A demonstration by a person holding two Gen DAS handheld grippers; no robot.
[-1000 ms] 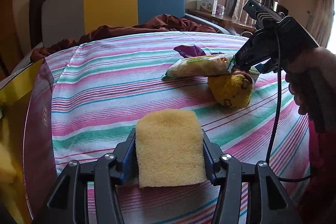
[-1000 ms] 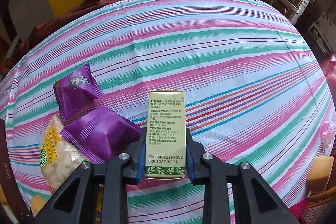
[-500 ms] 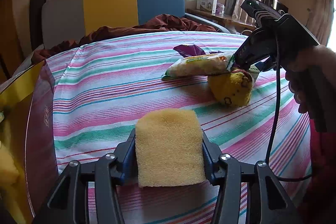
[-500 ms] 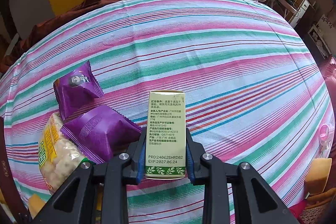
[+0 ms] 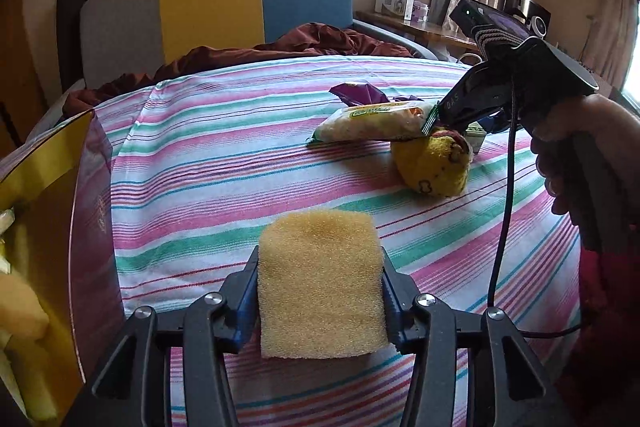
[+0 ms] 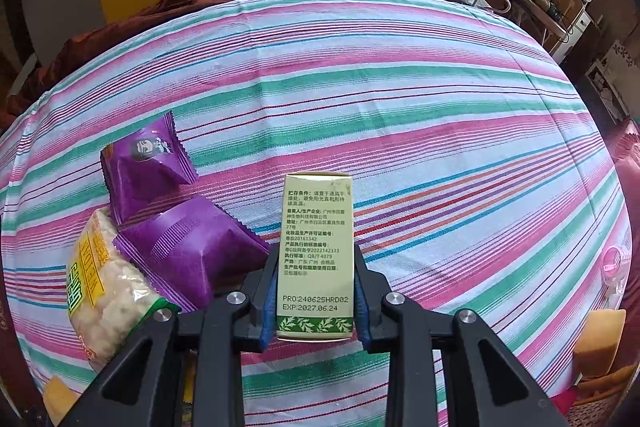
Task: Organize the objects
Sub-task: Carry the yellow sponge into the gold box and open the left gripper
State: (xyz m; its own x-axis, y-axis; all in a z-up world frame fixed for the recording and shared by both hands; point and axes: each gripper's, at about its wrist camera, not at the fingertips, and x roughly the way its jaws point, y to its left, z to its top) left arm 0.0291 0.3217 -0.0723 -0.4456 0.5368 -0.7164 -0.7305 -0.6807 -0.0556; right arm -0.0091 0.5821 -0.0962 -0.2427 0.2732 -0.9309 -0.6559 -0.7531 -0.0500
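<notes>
Porous, rough foam sponge (image 5: 320,287); matt printed cardboard box (image 6: 316,255); shiny crinkled purple foil packets (image 6: 192,247); glossy clear plastic snack bag (image 6: 108,287); soft woven striped cloth (image 6: 400,99) covering the table.

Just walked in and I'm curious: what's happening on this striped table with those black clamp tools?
A person is tidying up with a hand-held gripper in each hand. The left gripper has a yellow sponge between its jaws, which have just been closing on it. The right gripper is shut on a small green box. Two purple packets, a bag of snacks and a yellow plush toy lie on the striped cloth.
</notes>
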